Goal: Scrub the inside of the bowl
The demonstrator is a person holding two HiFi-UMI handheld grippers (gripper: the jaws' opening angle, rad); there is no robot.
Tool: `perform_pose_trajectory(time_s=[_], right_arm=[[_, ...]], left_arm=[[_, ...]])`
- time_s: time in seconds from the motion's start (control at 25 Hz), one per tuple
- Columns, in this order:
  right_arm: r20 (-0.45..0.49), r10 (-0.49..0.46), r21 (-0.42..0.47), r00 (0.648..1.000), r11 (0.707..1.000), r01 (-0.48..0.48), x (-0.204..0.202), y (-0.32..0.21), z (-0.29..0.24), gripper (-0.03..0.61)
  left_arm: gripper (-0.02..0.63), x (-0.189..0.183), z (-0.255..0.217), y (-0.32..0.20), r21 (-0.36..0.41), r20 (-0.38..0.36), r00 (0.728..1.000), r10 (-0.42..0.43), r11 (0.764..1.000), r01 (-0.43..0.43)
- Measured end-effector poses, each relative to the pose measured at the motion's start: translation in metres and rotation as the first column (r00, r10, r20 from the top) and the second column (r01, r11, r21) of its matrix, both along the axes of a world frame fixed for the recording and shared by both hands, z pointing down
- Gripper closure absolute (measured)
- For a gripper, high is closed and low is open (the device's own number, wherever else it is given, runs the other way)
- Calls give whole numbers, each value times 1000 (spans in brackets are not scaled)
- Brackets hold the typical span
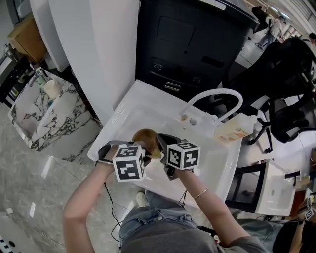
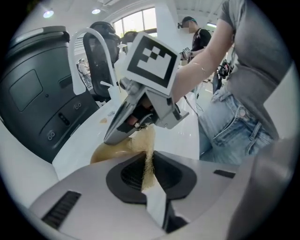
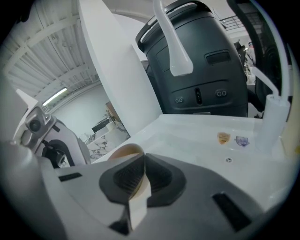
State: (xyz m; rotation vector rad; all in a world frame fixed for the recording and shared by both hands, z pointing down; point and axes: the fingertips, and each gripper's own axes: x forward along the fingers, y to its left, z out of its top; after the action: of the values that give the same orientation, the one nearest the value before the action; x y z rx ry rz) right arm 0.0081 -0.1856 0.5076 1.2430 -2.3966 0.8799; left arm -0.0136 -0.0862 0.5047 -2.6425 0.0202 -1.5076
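There are two grippers, the left gripper point(image 2: 149, 176) and the right gripper point(image 3: 140, 180). There is one bowl point(image 1: 144, 137), one scrubbing cloth point(image 2: 149, 150), one sink point(image 1: 148, 106), one faucet point(image 1: 217, 94) and one bottle point(image 1: 234, 132). There are two stickers, an orange sticker point(image 3: 224, 137) and a purple sticker point(image 3: 241, 140).

This is an open-plan workspace or test lab, not a home kitchen. A free-standing white sink unit point(image 1: 123, 118) with an arched white tap point(image 3: 173, 47) stands on a polished grey floor point(image 1: 44, 192) in front of a large black machine point(image 1: 192, 44). Black office chairs point(image 1: 289, 106) crowd one side, and farther back are big windows point(image 2: 140, 21), ceiling spotlights point(image 2: 96, 11) and another person point(image 2: 199, 35) standing.
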Motion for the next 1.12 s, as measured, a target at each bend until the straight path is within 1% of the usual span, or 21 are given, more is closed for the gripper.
perform_pose_trajectory(time_s=[0.2, 0.4, 0.56, 0.76, 0.84, 0.96, 1.12], right_arm=[[-4, 26, -9, 1000, 1000, -26, 5, -2, 4, 560], [1, 35, -13, 999, 999, -35, 5, -2, 5, 560], [15, 51, -24, 999, 998, -50, 6, -3, 6, 558], [22, 72, -29, 997, 997, -71, 8, -6, 6, 560], [21, 80, -33, 997, 996, -79, 9, -6, 7, 560], [27, 100, -46, 995, 994, -99, 11, -7, 9, 560], [41, 139, -62, 990, 989, -136, 16, -9, 11, 560]], left_arm=[[568, -9, -8, 9, 6, 18, 999, 34, 999, -34], [568, -20, -7, 16, -12, 30, 999, 22, 1000, -21], [568, -34, -9, 18, -25, 13, 1000, -21, 999, 21], [568, -50, -20, 18, -30, -62, 991, -122, 992, 120], [568, -55, -26, 17, -35, -109, 979, -172, 985, 169], [568, -64, -34, 11, -54, -181, 949, -257, 967, 251], [568, -76, -36, -3, -53, -223, 903, -368, 929, 366]])
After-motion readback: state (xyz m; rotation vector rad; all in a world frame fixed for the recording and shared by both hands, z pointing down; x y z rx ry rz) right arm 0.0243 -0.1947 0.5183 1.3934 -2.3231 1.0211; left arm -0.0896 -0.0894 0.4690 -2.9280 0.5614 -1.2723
